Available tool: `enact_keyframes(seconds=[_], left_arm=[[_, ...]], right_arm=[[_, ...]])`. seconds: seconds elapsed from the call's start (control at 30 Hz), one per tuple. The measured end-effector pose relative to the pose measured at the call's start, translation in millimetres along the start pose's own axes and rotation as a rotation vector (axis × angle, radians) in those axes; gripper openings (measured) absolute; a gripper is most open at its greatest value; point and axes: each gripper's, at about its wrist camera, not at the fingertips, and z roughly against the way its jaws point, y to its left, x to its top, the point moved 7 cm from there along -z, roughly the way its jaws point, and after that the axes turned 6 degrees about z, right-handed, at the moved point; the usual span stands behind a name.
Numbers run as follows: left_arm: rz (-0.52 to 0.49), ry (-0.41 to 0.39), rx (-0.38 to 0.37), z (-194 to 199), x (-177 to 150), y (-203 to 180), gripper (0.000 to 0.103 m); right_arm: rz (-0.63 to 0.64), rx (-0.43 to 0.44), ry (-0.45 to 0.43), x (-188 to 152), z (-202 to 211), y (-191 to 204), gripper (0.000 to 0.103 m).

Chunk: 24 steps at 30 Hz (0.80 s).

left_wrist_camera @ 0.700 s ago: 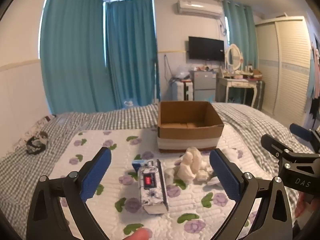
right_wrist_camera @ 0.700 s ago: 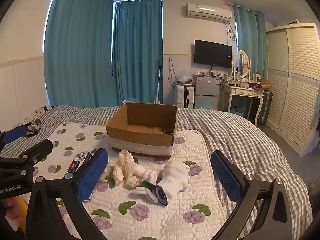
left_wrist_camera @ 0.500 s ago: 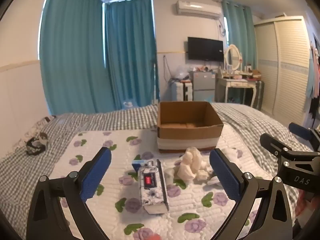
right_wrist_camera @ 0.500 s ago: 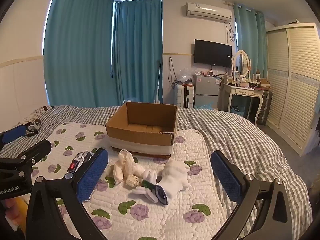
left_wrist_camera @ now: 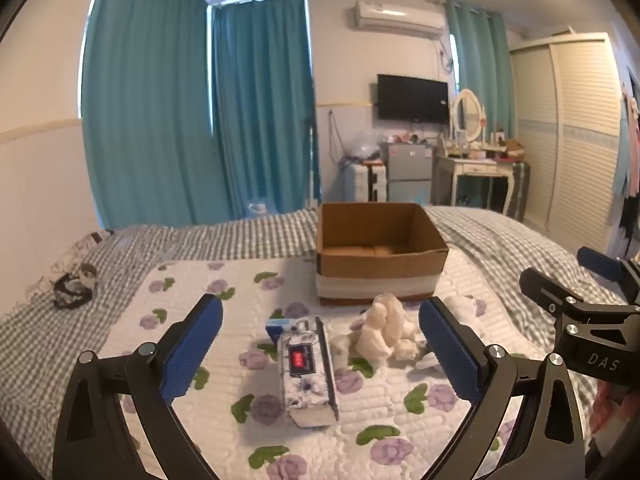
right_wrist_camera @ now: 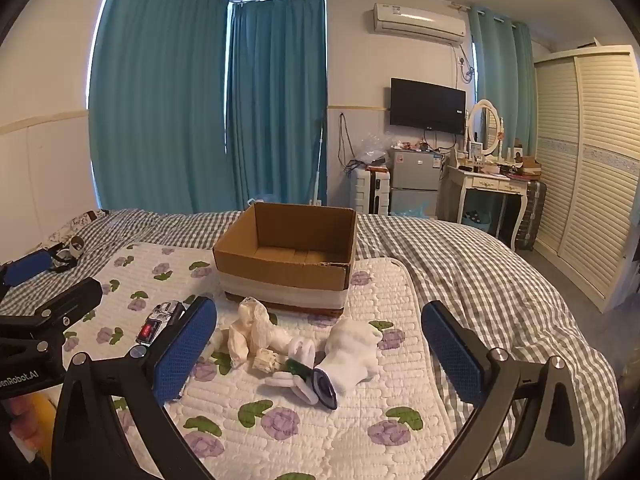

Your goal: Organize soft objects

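Open brown cardboard box (right_wrist_camera: 289, 254) with a white band round its lower walls is sitting upright on the white quilted mat printed with purple flowers (right_wrist_camera: 280, 420), nothing showing inside. Just in front of it a cream crumpled soft cloth bundle (right_wrist_camera: 250, 330) is lying in a heap. Beside that, toward the right, a white bunched sock (right_wrist_camera: 354, 350) is resting on its side, its dark blue cuff (right_wrist_camera: 324, 389) facing the camera. Between the two, small white rolled pieces (right_wrist_camera: 302, 350) are lying touching the sock. From the left wrist view the cream bundle (left_wrist_camera: 382, 326) is sitting near the box (left_wrist_camera: 378, 258) front.
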Motion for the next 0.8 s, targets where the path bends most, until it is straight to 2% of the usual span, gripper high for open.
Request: enact_keyframes(seconds=[0.8], left_arm=[[0.005,0.004,0.004,2.0,-2.0,0.7,0.101]], right_arm=[[0.001,0.001,0.003,-0.7,-0.8,0.6,0.103]])
